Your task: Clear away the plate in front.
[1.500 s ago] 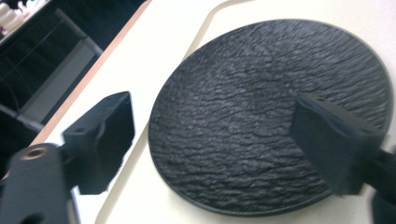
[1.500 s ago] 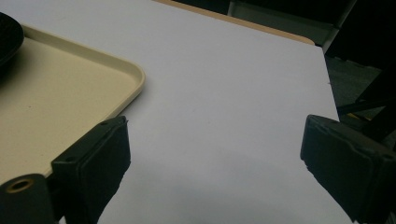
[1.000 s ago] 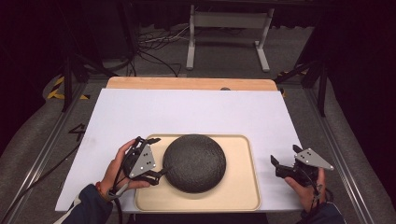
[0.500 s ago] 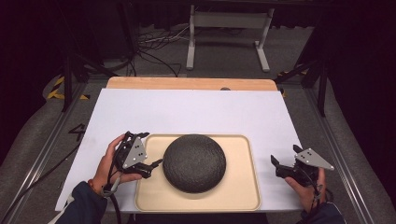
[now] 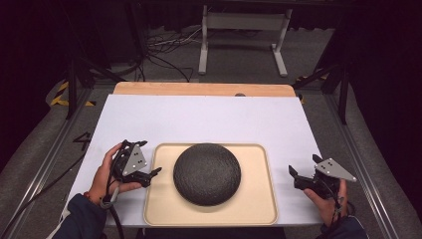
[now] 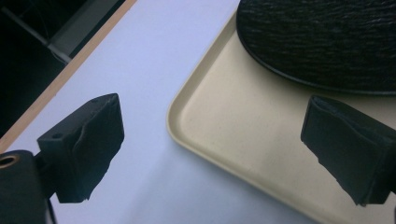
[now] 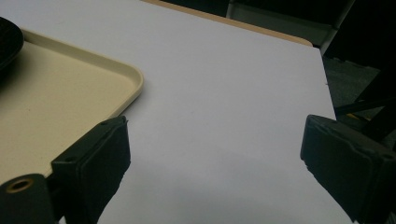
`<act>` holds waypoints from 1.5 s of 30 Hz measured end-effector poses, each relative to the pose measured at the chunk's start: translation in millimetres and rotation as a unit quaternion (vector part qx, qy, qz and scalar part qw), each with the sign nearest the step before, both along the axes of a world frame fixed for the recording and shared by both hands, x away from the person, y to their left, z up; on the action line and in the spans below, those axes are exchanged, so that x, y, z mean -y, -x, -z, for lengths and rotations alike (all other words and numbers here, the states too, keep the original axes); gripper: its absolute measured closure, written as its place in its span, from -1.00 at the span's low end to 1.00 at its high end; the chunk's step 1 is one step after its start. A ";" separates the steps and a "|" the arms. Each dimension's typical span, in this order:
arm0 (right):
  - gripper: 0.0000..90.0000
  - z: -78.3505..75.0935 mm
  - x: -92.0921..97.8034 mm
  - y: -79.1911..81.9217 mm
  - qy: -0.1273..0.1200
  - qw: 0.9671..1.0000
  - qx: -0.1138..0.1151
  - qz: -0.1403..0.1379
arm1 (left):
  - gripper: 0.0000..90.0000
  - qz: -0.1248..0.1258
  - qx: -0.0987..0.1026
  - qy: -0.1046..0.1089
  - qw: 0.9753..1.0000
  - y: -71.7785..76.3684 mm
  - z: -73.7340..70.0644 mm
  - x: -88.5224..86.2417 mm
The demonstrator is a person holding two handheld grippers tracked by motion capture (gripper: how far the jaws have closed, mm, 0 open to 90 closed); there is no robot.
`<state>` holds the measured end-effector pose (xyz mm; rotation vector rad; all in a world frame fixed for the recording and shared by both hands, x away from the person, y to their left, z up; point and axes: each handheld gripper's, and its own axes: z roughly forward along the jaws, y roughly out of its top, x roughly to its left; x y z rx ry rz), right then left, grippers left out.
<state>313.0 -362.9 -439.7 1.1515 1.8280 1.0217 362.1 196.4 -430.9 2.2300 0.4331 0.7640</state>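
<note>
Resting on beige tray point(image 5: 254, 206): 1 dark domed bowl point(image 5: 207, 173), inverted. Left claw point(image 5: 147, 174) spread beside tray's rim; right claw point(image 5: 294, 174) spread, idle on worktop point(image 5: 209, 117).

My high view looks forward and down over the whole bench point(image 5: 199, 119), from fairly far back. Both tongs cams sit low and close: the left one catches the tray point(image 6: 243, 140) corner mid-frame, the right one sees that same tray point(image 7: 56, 93) at upper left.

Bowl point(image 5: 207, 173) upside down on tray point(image 5: 259, 209); left tool point(image 5: 149, 160) left of tray; right tool point(image 5: 302, 169) right.
</note>
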 end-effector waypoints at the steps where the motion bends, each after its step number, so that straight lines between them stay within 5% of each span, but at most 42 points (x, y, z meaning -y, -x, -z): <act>1: -0.81 0.0 0.0 0.0 0.000 1.000 0.000 0.000 | -0.84 -0.002 -0.003 -0.002 1.000 -0.4 1.2 -2.7; 18: -0.81 -0.3 -0.4 -0.6 -0.001 1.000 -0.001 0.001 | -0.85 -0.041 -0.041 0.025 0.998 5.4 18.1 -43.9; 29: -0.81 0.3 -0.9 -2.1 0.000 1.000 -0.002 0.001 | -0.87 -0.063 -0.078 0.075 0.992 14.6 30.6 -64.5; 40: -0.81 1.0 -0.3 -2.3 -0.001 1.000 -0.004 0.000 | -0.86 -0.091 -0.085 0.104 0.987 21.7 33.1 -78.4; 45: -0.81 1.0 0.2 -1.9 -0.003 1.000 -0.003 -0.001 | -0.86 -0.094 -0.079 0.108 0.986 22.8 31.6 -79.1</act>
